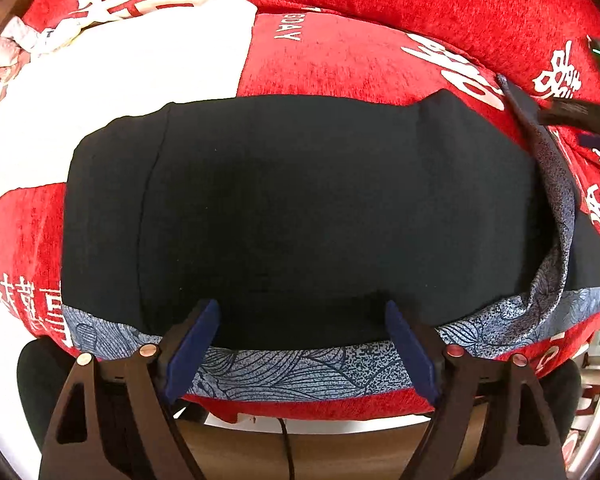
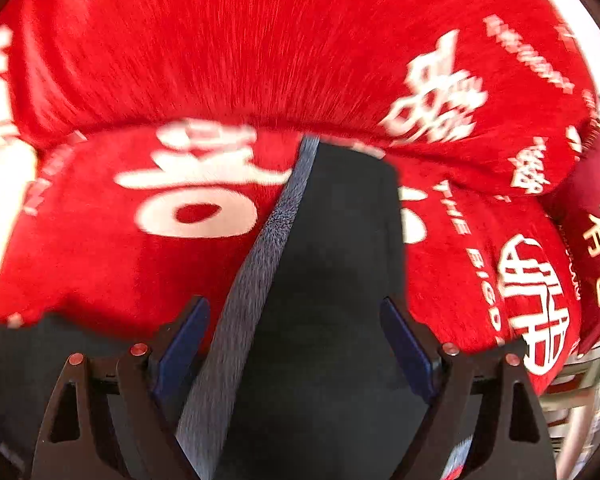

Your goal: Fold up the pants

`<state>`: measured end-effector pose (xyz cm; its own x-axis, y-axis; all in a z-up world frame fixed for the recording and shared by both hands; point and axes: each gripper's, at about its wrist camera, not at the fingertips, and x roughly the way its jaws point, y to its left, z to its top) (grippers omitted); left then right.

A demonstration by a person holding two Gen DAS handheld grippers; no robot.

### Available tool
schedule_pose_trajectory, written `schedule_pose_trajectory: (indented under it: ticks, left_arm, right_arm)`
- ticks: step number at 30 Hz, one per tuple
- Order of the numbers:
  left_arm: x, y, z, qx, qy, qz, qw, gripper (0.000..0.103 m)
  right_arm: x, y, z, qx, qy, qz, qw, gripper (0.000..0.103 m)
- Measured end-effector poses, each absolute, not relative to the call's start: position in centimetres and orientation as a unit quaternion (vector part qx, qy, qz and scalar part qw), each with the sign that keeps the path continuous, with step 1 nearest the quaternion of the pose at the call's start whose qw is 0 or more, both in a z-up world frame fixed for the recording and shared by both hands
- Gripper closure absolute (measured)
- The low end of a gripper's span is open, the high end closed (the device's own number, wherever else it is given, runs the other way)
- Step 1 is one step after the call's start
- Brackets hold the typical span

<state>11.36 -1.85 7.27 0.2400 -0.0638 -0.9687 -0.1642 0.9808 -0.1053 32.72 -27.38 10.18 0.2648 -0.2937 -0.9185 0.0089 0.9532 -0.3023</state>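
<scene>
Black fabric pants with blue-grey patterned trim [image 1: 300, 200] spread on red printed sofa cushion [image 1: 360, 52] — left gripper [image 1: 302, 312] wide open, empty; right gripper [image 2: 296, 312] likewise — blurred.

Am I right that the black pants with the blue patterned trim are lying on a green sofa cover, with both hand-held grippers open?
Not quite: the sofa cover is red with white lettering, not green, as the left wrist view shows. The rest holds: the black pants with blue patterned trim lie on it, and the left hand-held gripper and right hand-held gripper are both open.
</scene>
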Motion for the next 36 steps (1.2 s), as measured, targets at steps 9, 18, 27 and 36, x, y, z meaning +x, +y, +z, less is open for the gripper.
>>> schedule_pose_trajectory:
  ticks: [9, 18, 27, 36]
  left_arm:
    - [12.4, -2.5, 6.2, -0.089, 0.623, 0.039, 0.776, 0.011]
    - [13.0, -3.4, 6.8, -0.099, 0.624, 0.034, 0.774, 0.011]
    - [13.7, -8.3, 8.1, -0.07, 0.618, -0.019, 0.783, 0.011]
    - [14.9, -13.3, 6.2, -0.01, 0.631, -0.03, 0.775, 0.009]
  right_arm:
    - [35.9, -30.7, 5.8, -0.06, 0.649, -0.056, 0.756, 0.054]
    - [27.0, -37.2, 14.1, 0.037, 0.552, -0.057, 0.831, 0.092]
    - [15.3, -46.1, 16.1, 0.098, 0.487, -0.128, 0.858, 0.092]
    - [11.2, -49.9, 10.6, 0.148, 0.497, -0.146, 0.842, 0.093]
